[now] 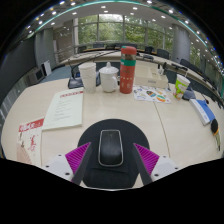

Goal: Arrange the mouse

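Observation:
A dark grey mouse (111, 146) lies on a round black mouse pad (111, 172) on the pale table (170, 125). My gripper (112, 150) is open. Its two fingers with magenta pads (78, 157) stand on either side of the mouse, with a small gap at each side. The mouse rests on the pad between them, pointing away from me.
Beyond the mouse lie a white sheet (65, 108) and a red-printed leaflet (29, 127) at the left. Further back stand two white cups (88, 75) (108, 78) and a red bottle (128, 69). Colourful papers (152, 95) and a blue item (205, 108) lie at the right.

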Demonstrator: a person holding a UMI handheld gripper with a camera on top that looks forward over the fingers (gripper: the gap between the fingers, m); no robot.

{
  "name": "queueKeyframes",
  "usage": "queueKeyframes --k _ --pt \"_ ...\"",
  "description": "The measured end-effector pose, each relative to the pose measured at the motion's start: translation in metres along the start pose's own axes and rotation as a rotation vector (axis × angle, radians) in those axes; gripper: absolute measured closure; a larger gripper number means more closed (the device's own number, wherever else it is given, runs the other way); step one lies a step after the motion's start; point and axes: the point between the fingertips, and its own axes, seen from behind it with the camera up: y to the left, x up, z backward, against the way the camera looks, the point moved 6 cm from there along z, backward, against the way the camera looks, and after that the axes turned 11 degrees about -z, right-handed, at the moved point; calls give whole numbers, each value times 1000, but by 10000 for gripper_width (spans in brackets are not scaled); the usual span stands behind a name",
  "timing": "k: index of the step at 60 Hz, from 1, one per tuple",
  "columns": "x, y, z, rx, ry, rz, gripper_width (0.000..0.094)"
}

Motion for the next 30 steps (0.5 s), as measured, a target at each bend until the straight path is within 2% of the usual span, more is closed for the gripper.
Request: queueKeyframes --k 3,13,30 --pt "3 0 23 0 -14 3 69" --pt "6 2 112 -6 -58 -19 82" --pt "-22 10 236 -3 -92 -51 80"
